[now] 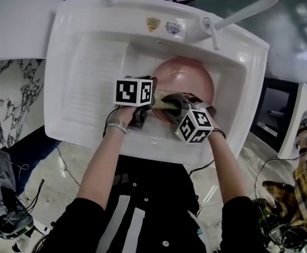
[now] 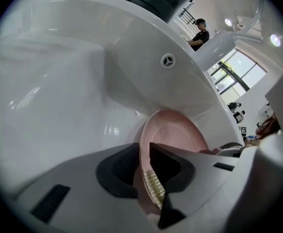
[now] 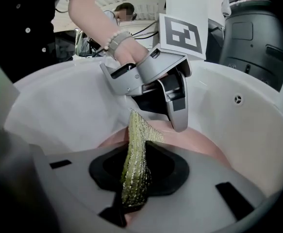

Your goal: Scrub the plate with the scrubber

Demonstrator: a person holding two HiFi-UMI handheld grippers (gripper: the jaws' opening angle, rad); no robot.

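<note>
Left gripper (image 2: 142,171) clamps the near rim of the plate (image 1: 187,77), which is tilted in the sink (image 1: 74,88); right gripper (image 3: 131,188) pinches the scrubber (image 3: 137,149), long axis across the plate, free end toward the left gripper.

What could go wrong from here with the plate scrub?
1. The left gripper pinches the plate only by its rim, inside the sink. A hard scrubbing push may pry it loose against the basin.
2. The right gripper holds the limp scrubber close beside the left one. The jaws may collide, or scrape the plate instead of the mesh.
</note>
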